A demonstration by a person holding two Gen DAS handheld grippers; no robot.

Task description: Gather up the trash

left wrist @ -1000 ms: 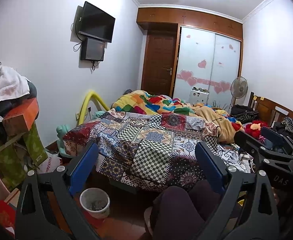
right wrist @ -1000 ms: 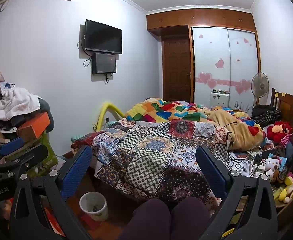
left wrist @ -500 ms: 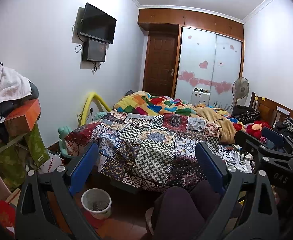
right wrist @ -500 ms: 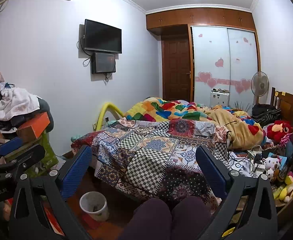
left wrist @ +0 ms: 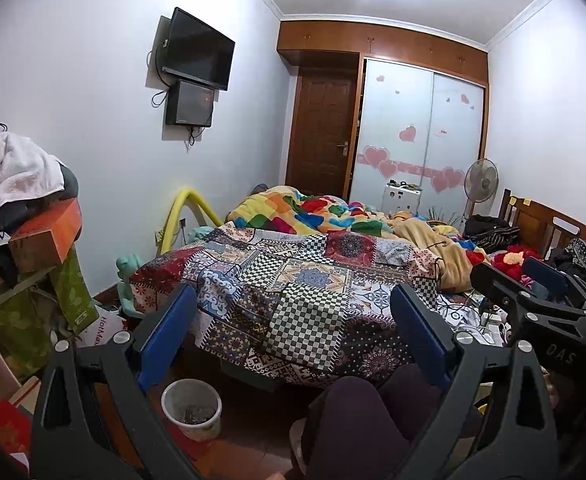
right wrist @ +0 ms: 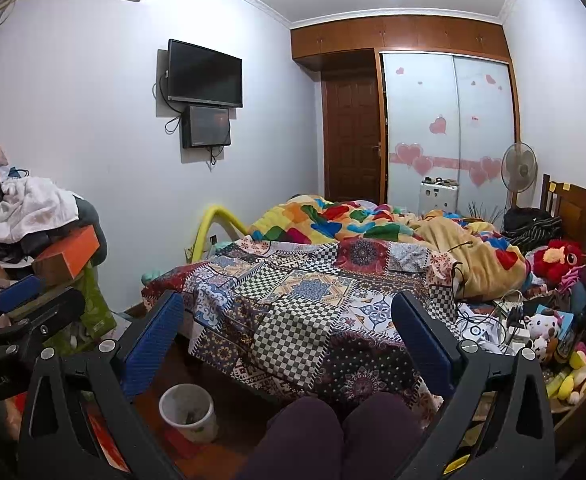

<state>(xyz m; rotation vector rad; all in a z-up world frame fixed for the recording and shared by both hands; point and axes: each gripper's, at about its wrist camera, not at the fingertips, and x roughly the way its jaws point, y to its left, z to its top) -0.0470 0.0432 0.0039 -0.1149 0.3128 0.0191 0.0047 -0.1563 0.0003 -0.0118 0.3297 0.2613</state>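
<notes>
Almost nothing has moved in the last second: the left wrist view has tipped up a touch, so the bin sits slightly lower in it, and the right view is as it was. On the far left a pile of clothes (right wrist: 33,208) and an orange box (right wrist: 67,256) lean over the floor. Below them the left gripper (left wrist: 293,328) hangs with its blue fingers wide apart and nothing between them. Just right of its left finger, the white bin (left wrist: 192,408) stands on the floor by the foot of the bed (left wrist: 293,280), already holding some dark scraps. In the middle the person's knees (right wrist: 333,432) sit close to the patchwork cover. The right gripper (right wrist: 289,340) is spread open and empty too. Further right, cables and soft toys (right wrist: 545,328) crowd the bed's edge. No loose trash is plainly visible from here, so I judge the search has not yet settled on a target. The risk is grabbing a cable or toy by mistake among that clutter, or knocking the light bin over when reaching down past the knees.
</notes>
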